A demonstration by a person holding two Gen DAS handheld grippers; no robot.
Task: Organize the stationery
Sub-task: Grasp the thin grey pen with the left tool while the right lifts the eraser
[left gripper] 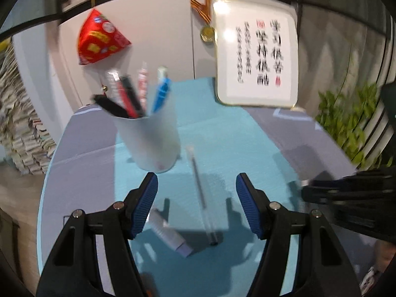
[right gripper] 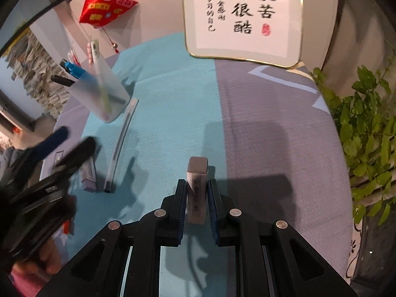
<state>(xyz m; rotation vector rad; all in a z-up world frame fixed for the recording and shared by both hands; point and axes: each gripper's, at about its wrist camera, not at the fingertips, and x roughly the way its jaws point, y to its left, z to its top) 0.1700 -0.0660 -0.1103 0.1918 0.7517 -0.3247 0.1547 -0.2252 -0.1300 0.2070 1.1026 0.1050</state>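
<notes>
A frosted white pen cup (left gripper: 151, 143) (right gripper: 102, 96) with several pens stands on the teal mat. Beside it lies a clear pen (left gripper: 201, 195) (right gripper: 118, 146), and a small lilac tube (left gripper: 170, 235) (right gripper: 89, 173) lies near it. My left gripper (left gripper: 196, 184) is open above the mat, with the clear pen below the gap and nothing between its fingers; it shows blurred at the left of the right wrist view (right gripper: 71, 138). My right gripper (right gripper: 196, 185) is shut on a grey eraser (right gripper: 196, 175) that stands upright between its pads.
A framed calligraphy board (left gripper: 257, 57) (right gripper: 245, 17) leans at the back. A red pouch (left gripper: 100, 38) (right gripper: 106, 5) hangs on the wall. A green plant (right gripper: 366, 133) (left gripper: 346, 123) stands at the right, stacked papers (left gripper: 19, 123) at the left. The cloth is teal (right gripper: 173, 99) and grey (right gripper: 272, 148).
</notes>
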